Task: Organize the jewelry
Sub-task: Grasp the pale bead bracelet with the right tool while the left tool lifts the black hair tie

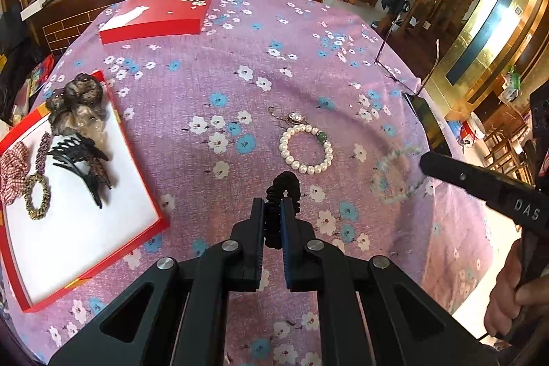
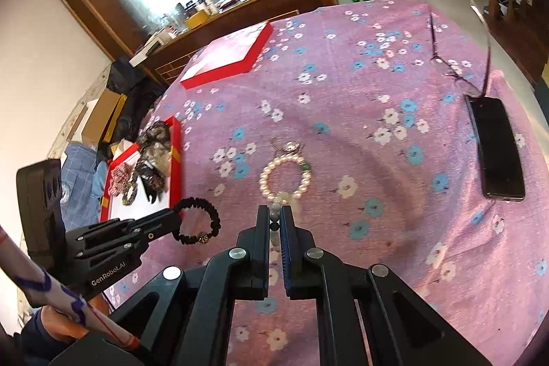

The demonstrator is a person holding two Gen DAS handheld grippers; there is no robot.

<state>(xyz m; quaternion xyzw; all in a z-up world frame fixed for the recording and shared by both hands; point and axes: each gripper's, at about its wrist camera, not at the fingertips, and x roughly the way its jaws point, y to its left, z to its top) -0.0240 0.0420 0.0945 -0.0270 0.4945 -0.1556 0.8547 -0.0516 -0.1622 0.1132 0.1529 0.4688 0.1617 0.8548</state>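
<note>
Looking along the left gripper (image 1: 272, 211), its pads are pinched nearly shut on a black hair tie (image 1: 283, 194), the loop standing up past the fingertips, clear of the flowered cloth (image 1: 240, 50) on the desk. The red tray (image 1: 103, 249) at left already holds scrunchies, a claw clip (image 1: 73, 156) and a leopard tie, so this grip is probably for carrying the tie there with its kind. A pearl bracelet (image 1: 305, 150) and a small pendant (image 1: 295, 119) lie loose mid-cloth; further right the other gripper's finger meets a blurred pale bracelet (image 1: 398, 177). From the right wrist, the right gripper (image 2: 274, 222) is clamped narrow on that pale bracelet's beads, only a few showing between the pads, just near of the pearl bracelet. The black tie hangs from the left gripper beside the tray. A phone (image 2: 497, 150) and glasses (image 2: 456, 67) sit well apart at the cloth's right edge, out of the sorting.
</note>
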